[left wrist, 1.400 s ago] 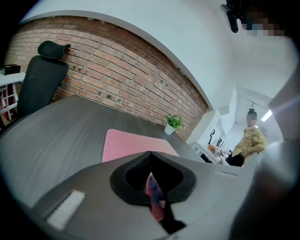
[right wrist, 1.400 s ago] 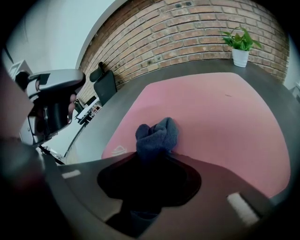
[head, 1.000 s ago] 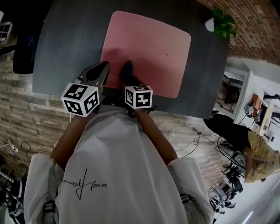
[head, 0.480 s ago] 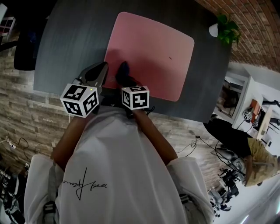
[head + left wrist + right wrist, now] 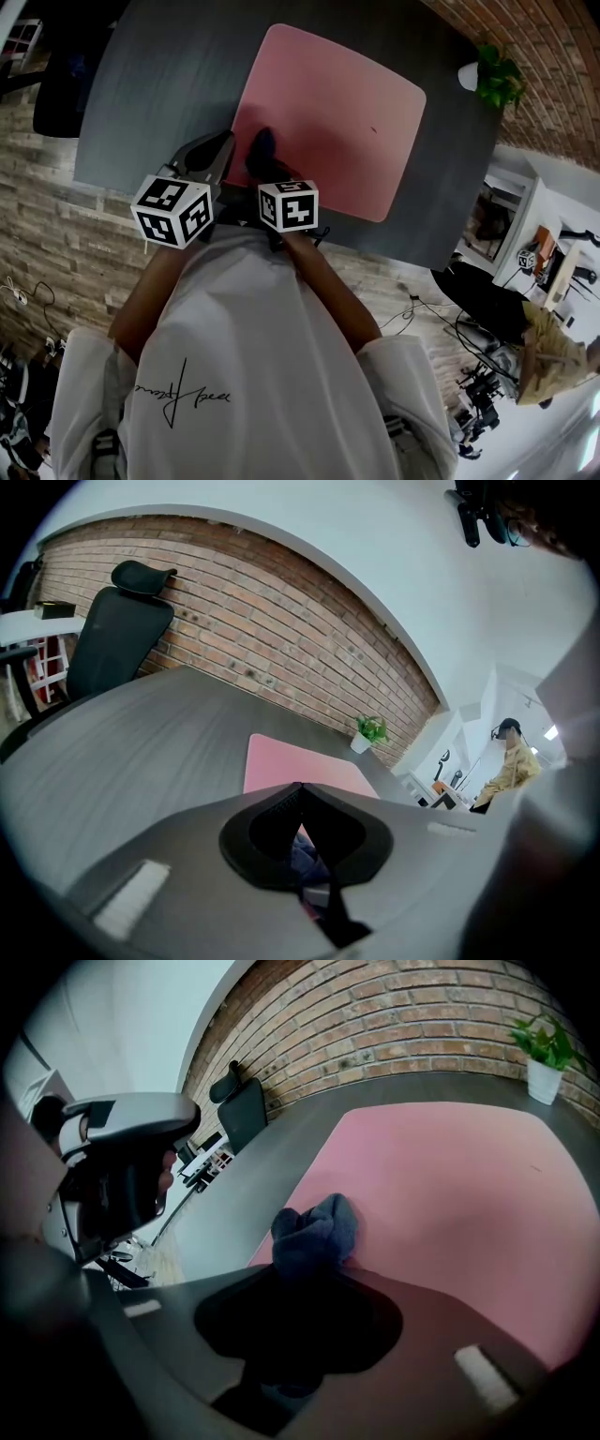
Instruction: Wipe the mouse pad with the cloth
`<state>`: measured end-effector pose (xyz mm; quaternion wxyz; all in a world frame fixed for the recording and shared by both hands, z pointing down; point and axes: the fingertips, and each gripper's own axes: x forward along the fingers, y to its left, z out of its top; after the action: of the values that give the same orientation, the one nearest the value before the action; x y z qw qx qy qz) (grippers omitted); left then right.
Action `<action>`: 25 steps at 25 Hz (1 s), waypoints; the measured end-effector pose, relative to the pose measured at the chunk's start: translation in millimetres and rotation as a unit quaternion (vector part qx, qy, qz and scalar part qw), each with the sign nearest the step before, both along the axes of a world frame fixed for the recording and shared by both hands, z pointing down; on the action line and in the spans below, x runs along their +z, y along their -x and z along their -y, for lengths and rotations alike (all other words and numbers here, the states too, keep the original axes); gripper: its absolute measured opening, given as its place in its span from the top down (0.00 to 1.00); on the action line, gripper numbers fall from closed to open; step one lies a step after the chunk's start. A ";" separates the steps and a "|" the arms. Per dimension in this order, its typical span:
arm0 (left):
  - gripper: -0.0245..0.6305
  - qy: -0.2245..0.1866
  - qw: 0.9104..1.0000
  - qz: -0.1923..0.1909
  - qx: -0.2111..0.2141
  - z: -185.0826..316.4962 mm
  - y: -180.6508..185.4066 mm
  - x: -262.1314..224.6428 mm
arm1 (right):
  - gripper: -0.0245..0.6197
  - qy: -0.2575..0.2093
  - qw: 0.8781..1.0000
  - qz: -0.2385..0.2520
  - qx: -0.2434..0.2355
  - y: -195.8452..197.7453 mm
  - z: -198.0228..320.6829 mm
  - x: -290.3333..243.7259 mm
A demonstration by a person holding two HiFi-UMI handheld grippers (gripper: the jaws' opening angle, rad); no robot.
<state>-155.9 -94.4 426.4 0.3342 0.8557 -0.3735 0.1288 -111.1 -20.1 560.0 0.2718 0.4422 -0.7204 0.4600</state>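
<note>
A pink mouse pad [image 5: 347, 103] lies on the dark grey table [image 5: 159, 84], also seen as the mouse pad [image 5: 450, 1176] and the mouse pad [image 5: 291, 766]. My right gripper [image 5: 266, 155] is shut on a bunched dark blue cloth [image 5: 317, 1232], which presses on the pad near its front left corner. The cloth [image 5: 265, 148] shows as a dark lump ahead of the right marker cube. My left gripper [image 5: 214, 155] hovers just left of the pad over the table, jaws shut with nothing in them; its tips [image 5: 298, 789] meet.
A small potted plant [image 5: 495, 77] in a white pot stands at the table's far right corner. A black office chair [image 5: 117, 630] sits beyond the table's left side. A brick wall runs behind. Cables lie on the floor near me.
The right gripper and cloth have slid slightly left along the pad's near edge. The left gripper has stayed in place.
</note>
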 end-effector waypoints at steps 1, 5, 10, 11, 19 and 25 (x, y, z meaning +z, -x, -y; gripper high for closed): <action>0.96 0.001 1.000 0.000 -0.002 0.4 1.9 0.5 | 0.76 0.000 1.000 0.000 -0.006 3.2 0.7 0.1; 0.96 0.001 1.000 -0.001 -0.007 2.4 5.5 1.2 | 0.76 -0.003 1.000 -0.001 -0.025 14.6 4.7 -0.4; 0.96 0.002 1.000 -0.003 -0.016 4.0 10.2 1.0 | 0.76 -0.001 0.999 -0.001 -0.038 23.3 7.1 -0.7; 0.96 0.002 1.000 -0.004 -0.018 4.4 11.5 1.0 | 0.76 0.000 0.999 -0.001 -0.040 25.1 7.6 -0.6; 0.96 0.002 1.000 -0.002 -0.024 7.5 17.0 1.6 | 0.76 0.000 0.998 -0.002 -0.056 32.5 12.1 0.8; 0.96 0.001 1.000 0.000 -0.029 7.8 20.8 1.3 | 0.76 0.000 0.999 0.004 -0.054 35.7 17.8 -0.5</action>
<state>-176.7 -102.2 427.7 0.3389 0.8442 -0.3977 0.1201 -146.8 -37.9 559.5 0.2935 0.4010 -0.7441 0.4465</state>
